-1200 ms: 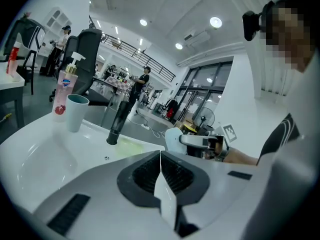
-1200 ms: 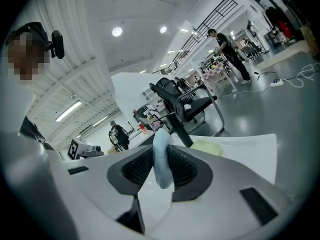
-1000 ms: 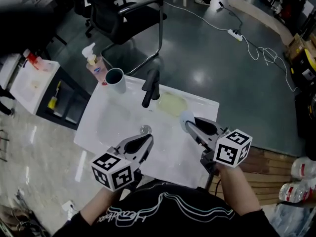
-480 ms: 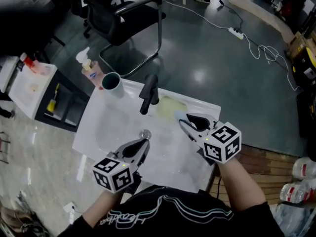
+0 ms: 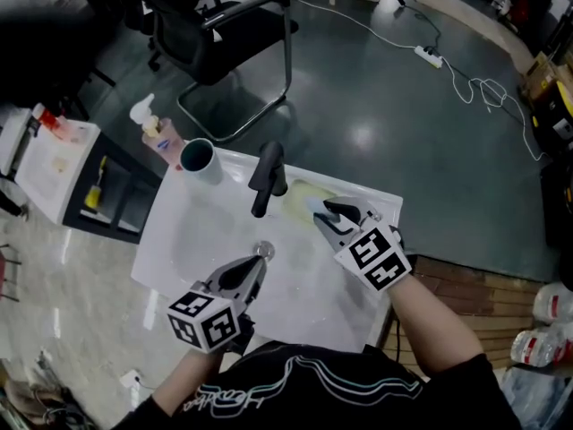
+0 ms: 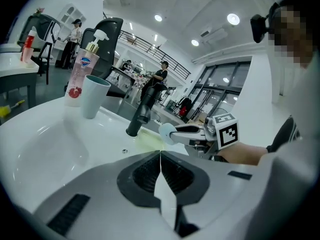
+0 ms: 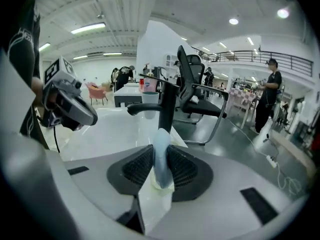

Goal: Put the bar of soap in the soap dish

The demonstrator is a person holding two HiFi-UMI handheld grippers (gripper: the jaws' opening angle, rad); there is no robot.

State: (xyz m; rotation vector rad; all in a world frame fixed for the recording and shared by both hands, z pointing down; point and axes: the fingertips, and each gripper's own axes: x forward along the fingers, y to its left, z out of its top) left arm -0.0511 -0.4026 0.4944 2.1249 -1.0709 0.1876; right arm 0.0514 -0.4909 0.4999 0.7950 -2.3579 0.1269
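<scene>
The right gripper (image 7: pixel 160 166) clamps the pale blue bar of soap (image 7: pixel 161 149) on edge between its pads, with the bar's long axis running out along the jaws. The yellowish soap dish (image 5: pixel 295 195) lies just ahead of and below the tips, beside the faucet (image 5: pixel 266 176). The soap seems to hang at the dish's near edge. The left gripper (image 6: pixel 160 169), jaws together and empty, is farther off, over the basin.

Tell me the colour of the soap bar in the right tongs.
Pale blue: the soap bar shows clearest in the right gripper view.
</scene>
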